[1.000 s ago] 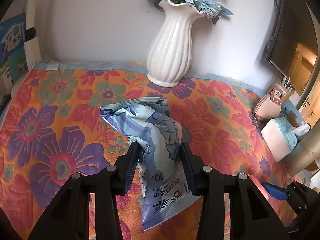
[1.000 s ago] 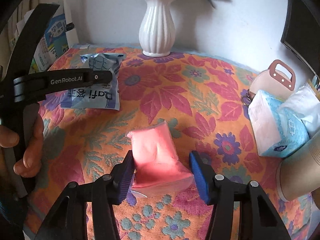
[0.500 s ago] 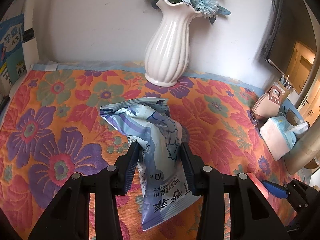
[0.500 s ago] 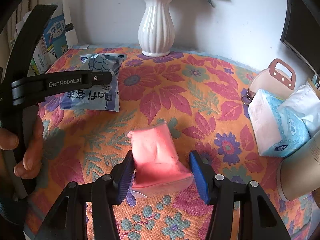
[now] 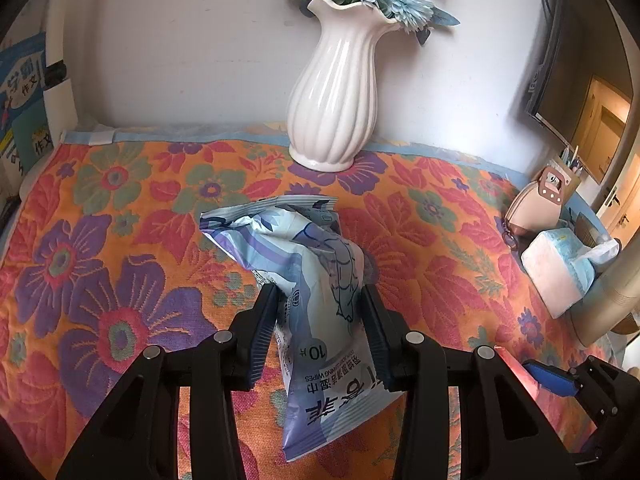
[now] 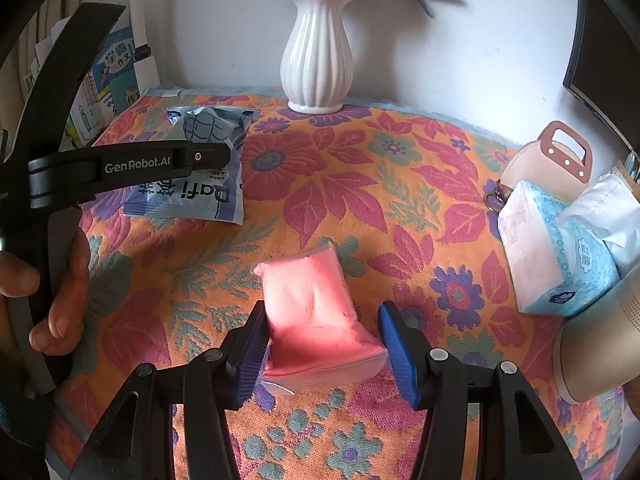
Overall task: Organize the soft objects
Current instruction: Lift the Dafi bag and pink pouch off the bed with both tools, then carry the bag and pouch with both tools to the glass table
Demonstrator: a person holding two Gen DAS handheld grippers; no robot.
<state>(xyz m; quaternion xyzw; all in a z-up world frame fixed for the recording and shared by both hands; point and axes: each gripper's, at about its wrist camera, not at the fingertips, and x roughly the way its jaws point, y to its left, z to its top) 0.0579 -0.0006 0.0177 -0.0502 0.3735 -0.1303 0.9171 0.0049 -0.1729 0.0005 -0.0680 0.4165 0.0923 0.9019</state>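
My left gripper (image 5: 320, 312) is shut on a blue and white wet-wipes pack (image 5: 316, 280), which is crumpled between the pads. The same pack (image 6: 200, 184) shows at the far left of the right wrist view, behind the left gripper's black body (image 6: 120, 168). My right gripper (image 6: 324, 336) straddles a pink soft pack (image 6: 316, 320) lying on the floral cloth (image 6: 360, 200). The left pad touches the pink pack; a gap shows at the right pad, so the jaws are open.
A white ribbed vase (image 5: 332, 108) with blue flowers stands at the back against the wall. A blue-and-white tissue pack (image 6: 560, 256) and a small beige bag (image 6: 556, 160) sit at the right edge. Books (image 6: 108, 88) stand at the far left.
The left wrist view has shifted slightly, with the vase and right-side items sliding left. The wipes pack stays gripped. The right gripper and pink pack have not moved.
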